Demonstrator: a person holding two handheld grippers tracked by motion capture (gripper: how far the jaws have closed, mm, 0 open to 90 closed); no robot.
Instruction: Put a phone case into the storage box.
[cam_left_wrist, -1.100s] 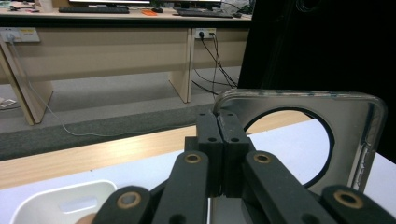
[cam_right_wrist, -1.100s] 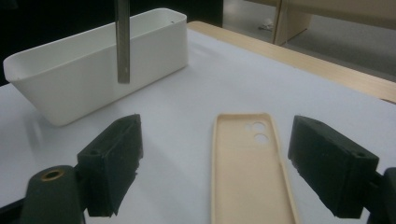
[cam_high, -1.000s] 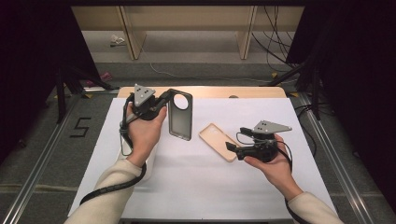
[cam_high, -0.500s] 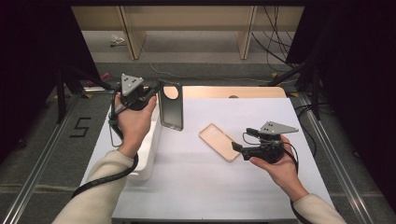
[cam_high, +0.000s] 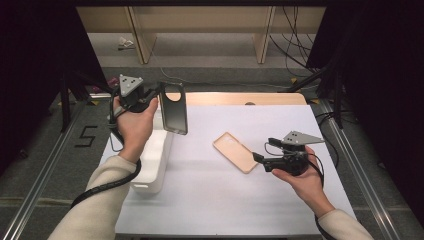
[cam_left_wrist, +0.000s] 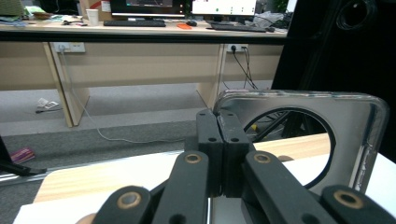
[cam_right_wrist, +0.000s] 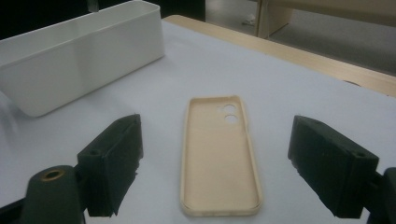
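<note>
Your left gripper (cam_high: 159, 96) is clamped on the edge of the dark phone case (cam_high: 173, 108), held in the air just above the white bin (cam_high: 152, 167), so the drop is not yet done; the beige phone case (cam_high: 235, 152) lies on the table between the wide-open jaws of your right gripper (cam_right_wrist: 217, 163), not yet picked up

Glossy dark phone case (cam_high: 173, 108), matt beige case (cam_right_wrist: 220, 156), seemingly plastic

white bin (cam_high: 152, 165) partly behind left forearm
</note>
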